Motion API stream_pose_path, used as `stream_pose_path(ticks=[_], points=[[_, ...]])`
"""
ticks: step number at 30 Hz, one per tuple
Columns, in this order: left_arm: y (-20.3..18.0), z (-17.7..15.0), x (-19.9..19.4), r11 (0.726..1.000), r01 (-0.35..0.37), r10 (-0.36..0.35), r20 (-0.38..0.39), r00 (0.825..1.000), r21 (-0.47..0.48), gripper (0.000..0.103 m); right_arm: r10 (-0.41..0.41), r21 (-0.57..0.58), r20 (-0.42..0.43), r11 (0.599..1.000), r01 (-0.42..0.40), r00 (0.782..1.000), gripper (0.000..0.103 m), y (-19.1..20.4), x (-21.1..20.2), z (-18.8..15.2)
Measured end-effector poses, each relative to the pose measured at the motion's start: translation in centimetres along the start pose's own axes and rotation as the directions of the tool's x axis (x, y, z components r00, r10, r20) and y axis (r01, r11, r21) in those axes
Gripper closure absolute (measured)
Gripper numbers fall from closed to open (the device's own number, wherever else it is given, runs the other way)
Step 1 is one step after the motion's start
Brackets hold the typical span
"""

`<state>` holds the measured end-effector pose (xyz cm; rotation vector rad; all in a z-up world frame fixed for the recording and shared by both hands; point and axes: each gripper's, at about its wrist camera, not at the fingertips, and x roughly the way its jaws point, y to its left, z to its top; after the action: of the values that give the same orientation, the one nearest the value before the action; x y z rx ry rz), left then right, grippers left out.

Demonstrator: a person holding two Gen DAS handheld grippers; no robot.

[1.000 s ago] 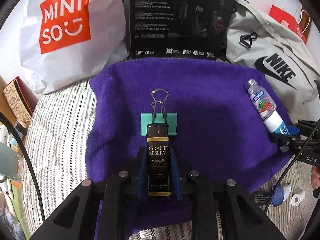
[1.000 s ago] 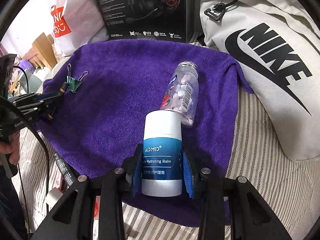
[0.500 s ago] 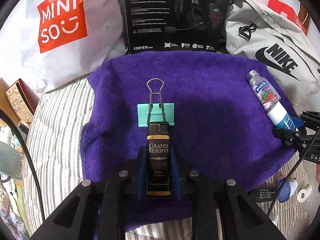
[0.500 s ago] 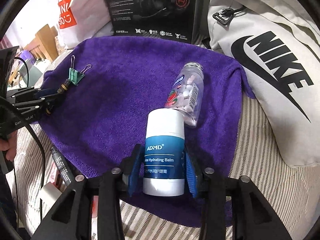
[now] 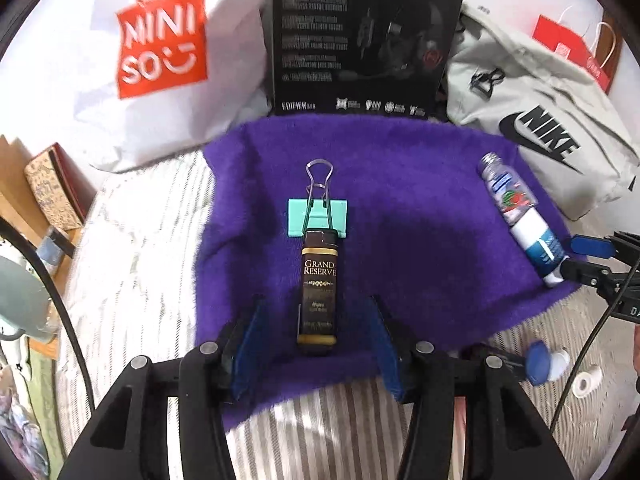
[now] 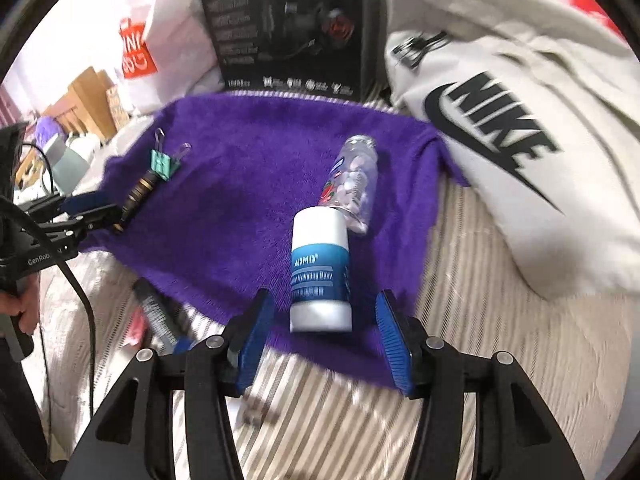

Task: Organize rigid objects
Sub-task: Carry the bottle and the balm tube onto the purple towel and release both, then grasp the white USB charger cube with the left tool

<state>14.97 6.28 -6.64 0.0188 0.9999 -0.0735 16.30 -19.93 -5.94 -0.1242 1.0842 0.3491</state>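
Four small things lie on the purple towel (image 5: 420,208), in two pairs, and both grippers stand open, so most of the sorting looks done. From the left wrist view, the left gripper (image 5: 316,344) has its blue pads spread wide on either side of the lighter (image 5: 319,288) without touching it; it holds nothing. The lighter lies flat on the towel, its far end touching or just overlapping the green clip (image 5: 318,216), whose wire handles point away toward the black box (image 5: 364,36). Far to the right the pill bottle (image 5: 507,192) and the balm tube (image 5: 540,246) lie end to end near the towel's right edge, with the right gripper's blue tips beside the tube. From the right wrist view, the right gripper (image 6: 322,328) is likewise wide open and empty, its pads clear of the balm tube (image 6: 320,268), which rests on the towel with its top against the pill bottle (image 6: 356,180). At the left the clip (image 6: 162,164) and lighter (image 6: 138,192) lie in line beside the left gripper's tips. Off the towel on the striped bed (image 6: 460,360) a marker (image 6: 154,312) and some small items remain; whether they belong to the task cannot be told. If they do, they are what is left; otherwise only backing the grippers away remains.
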Motion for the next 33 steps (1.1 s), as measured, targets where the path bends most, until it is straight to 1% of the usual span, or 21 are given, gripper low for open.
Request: stream_pose_path(ticks=[2, 4, 7, 10, 16, 19, 21, 25, 29, 30, 31, 32, 33], points=[[-0.2, -0.5, -1.4, 1.000, 0.011, -0.011, 0.018, 1.000, -0.001, 0.054, 0.004, 0.042, 0.035, 0.999, -0.006, 0.999, 0.046, -0.1, -1.9, -1.1], [-0.6, -1.3, -2.6, 1.000, 0.024, -0.024, 0.034, 0.999, -0.001, 0.054, 0.027, 0.072, 0.068, 0.997, -0.032, 0.997, 0.042, 0.0, -3.5, -2.3], [-1.4, -2.6, -3.7, 0.999, 0.045, -0.046, 0.037, 0.998, 0.009, 0.054, 0.054, 0.098, 0.089, 0.993, -0.063, 0.995, 0.042, 0.2, -5.0, -4.2], [-2.8, -4.3, -4.4, 0.997, 0.068, -0.069, 0.036, 0.997, 0.031, 0.054, 0.052, 0.121, 0.087, 0.991, -0.062, 0.995, 0.042, 0.5, -5.9, -6.5], [-5.8, -7.1, -4.6, 0.989, 0.134, -0.134, 0.008, 0.991, 0.057, 0.054, 0.060, 0.194, 0.063, 0.978, -0.072, 0.996, 0.042, 0.0, -5.9, -10.0], [-7.6, -7.5, -4.7, 0.980, 0.183, -0.183, -0.004, 0.983, 0.076, 0.054, 0.074, 0.215, 0.059, 0.973, -0.085, 0.996, 0.041, -0.4, -6.1, -11.4], [-8.8, -7.5, -4.5, 0.977, 0.192, -0.192, -0.011, 0.981, 0.095, 0.054, 0.079, 0.220, 0.051, 0.971, -0.088, 0.996, 0.041, -0.4, -6.1, -12.0], [-10.9, -7.7, -4.0, 0.971, 0.186, -0.184, -0.031, 0.983, 0.150, 0.054, 0.081, 0.212, 0.048, 0.973, -0.090, 0.996, 0.041, -0.3, -6.2, -12.8], [-12.5, -8.4, -2.7, 0.969, 0.119, -0.110, -0.055, 0.992, 0.216, 0.054, 0.090, 0.213, 0.042, 0.972, -0.097, 0.995, 0.041, -0.2, -6.0, -13.5], [-12.5, -8.5, -2.5, 0.969, 0.106, -0.099, -0.045, 0.994, 0.223, 0.054, 0.093, 0.216, 0.040, 0.971, -0.100, 0.995, 0.042, -0.2, -6.0, -13.6], [-12.6, -8.5, -2.6, 0.968, 0.102, -0.098, -0.027, 0.995, 0.231, 0.054, 0.095, 0.217, 0.038, 0.971, -0.101, 0.995, 0.042, -0.2, -5.9, -13.7], [-12.5, -8.5, -2.5, 0.967, 0.105, -0.102, -0.026, 0.994, 0.232, 0.054, 0.096, 0.218, 0.036, 0.971, -0.101, 0.995, 0.042, -0.2, -5.8, -13.7], [-12.4, -8.5, -2.7, 0.966, 0.113, -0.110, -0.024, 0.994, 0.232, 0.060, 0.097, 0.218, 0.035, 0.971, -0.103, 0.995, 0.042, -0.3, -5.7, -13.8]])
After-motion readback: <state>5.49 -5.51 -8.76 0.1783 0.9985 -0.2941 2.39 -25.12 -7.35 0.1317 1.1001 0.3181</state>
